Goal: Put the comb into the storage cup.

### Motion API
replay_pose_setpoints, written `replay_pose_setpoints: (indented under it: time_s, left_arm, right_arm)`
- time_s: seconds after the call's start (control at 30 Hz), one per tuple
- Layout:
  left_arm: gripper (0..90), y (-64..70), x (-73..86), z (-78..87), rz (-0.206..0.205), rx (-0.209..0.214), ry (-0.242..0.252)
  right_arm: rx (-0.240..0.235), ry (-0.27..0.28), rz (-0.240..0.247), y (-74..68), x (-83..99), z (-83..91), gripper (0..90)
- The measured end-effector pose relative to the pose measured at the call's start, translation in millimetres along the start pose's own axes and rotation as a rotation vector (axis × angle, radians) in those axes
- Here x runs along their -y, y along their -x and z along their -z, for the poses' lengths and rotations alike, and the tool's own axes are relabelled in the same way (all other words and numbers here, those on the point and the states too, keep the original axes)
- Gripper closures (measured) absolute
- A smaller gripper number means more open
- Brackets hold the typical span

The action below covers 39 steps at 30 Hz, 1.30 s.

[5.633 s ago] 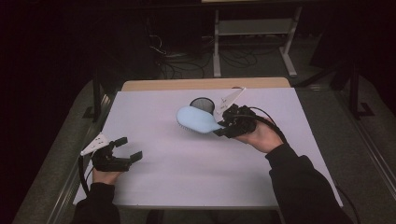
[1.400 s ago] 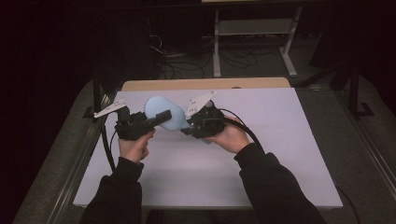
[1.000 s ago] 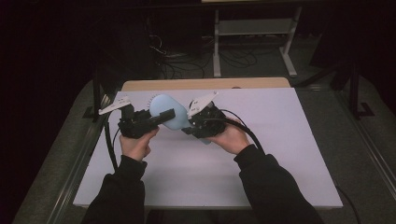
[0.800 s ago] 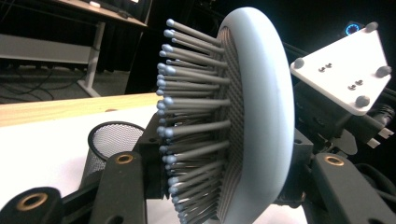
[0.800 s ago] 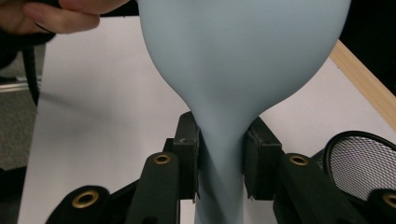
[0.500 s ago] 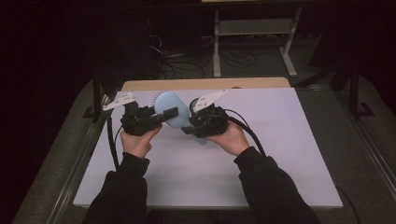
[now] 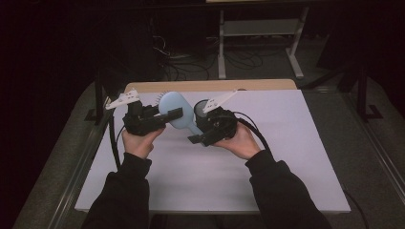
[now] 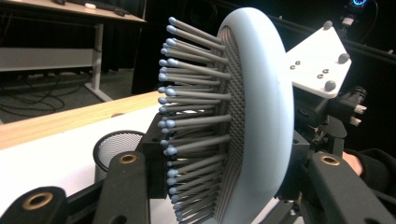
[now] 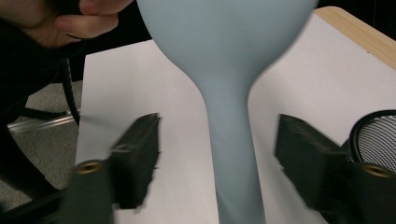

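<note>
Since a moment earlier, the right gripper (image 7: 197,139) had spread its jaws off the handle, leaving the hairbrush (image 7: 175,110) pinched in the left gripper (image 7: 168,114), at ten o'clock on the counter (image 7: 286,157), so the handover looked done.

The hairbrush (image 7: 174,111) sits up off the table (image 7: 286,157), between the 2 grippers near the far edge. Left gripper (image 7: 165,116) is on its head side, right gripper (image 7: 200,137) at the handle end, jaws either side of the handle. The mesh cup (image 8: 114,151) stands on the table just behind the right gripper.
</note>
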<state>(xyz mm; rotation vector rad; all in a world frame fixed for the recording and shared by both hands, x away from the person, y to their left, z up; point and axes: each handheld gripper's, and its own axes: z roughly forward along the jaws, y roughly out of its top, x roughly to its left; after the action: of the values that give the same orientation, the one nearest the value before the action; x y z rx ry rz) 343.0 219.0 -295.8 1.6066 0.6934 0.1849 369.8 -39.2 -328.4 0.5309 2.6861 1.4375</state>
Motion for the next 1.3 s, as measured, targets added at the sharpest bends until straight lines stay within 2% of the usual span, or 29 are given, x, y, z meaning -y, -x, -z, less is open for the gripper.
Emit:
replay_pose_setpoints:
  time_s: [0.23,0.43,0.67,0.87,0.97,1.3]
  left_arm:
    - [51.5,-0.7,-8.8,-0.2,-0.036,-0.008,-0.024]
    - [51.6,-0.2,-13.8,-2.7,-0.056,-0.001,-0.033]
    - [51.5,1.6,-17.1,-8.5,-0.074,0.005,-0.045]
    - [51.5,1.9,-22.1,-11.3,-0.077,0.004,-0.041]
    - [51.5,2.3,-25.8,-12.6,-0.079,0.005,-0.035]
    - [51.5,4.0,-36.8,-16.9,-0.111,-0.002,-0.052]
  right_arm:
    - [0.068,0.030,-0.052,4.4,10.1,10.4,0.1]
    - [0.122,0.038,-0.081,9.7,23.9,20.4,0.0]
    - [0.150,0.061,-0.113,14.4,38.6,37.0,0.0]
    - [0.161,0.085,-0.135,18.2,54.3,52.4,0.2]
    - [0.155,0.104,-0.142,19.0,61.6,58.9,4.6]
    - [0.178,0.126,-0.173,21.9,79.1,72.3,0.0]
